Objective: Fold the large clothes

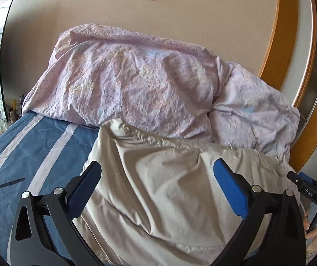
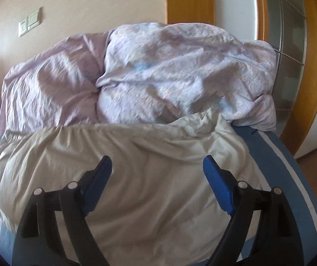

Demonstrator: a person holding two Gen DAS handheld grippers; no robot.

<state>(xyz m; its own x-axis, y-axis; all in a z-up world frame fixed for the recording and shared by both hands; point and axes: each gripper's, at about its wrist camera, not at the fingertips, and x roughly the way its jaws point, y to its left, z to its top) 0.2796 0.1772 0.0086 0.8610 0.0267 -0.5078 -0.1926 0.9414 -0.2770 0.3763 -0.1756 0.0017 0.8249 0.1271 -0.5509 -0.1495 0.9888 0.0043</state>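
Observation:
A large beige garment (image 1: 158, 181) lies rumpled on the blue striped bed; it also fills the middle of the right wrist view (image 2: 140, 155). My left gripper (image 1: 158, 168) is open and empty, hovering over the garment's left part. My right gripper (image 2: 157, 161) is open and empty, above the garment's right part. The right gripper's body (image 1: 313, 192) shows at the right edge of the left wrist view, with the hand that holds it.
A bulky lilac duvet (image 1: 136, 82) (image 2: 158, 75) is piled behind the garment against the wall. The blue sheet with white stripes (image 1: 36, 150) (image 2: 291, 177) shows on both sides. A wooden door frame (image 2: 309, 88) stands at the right, a window at the far left.

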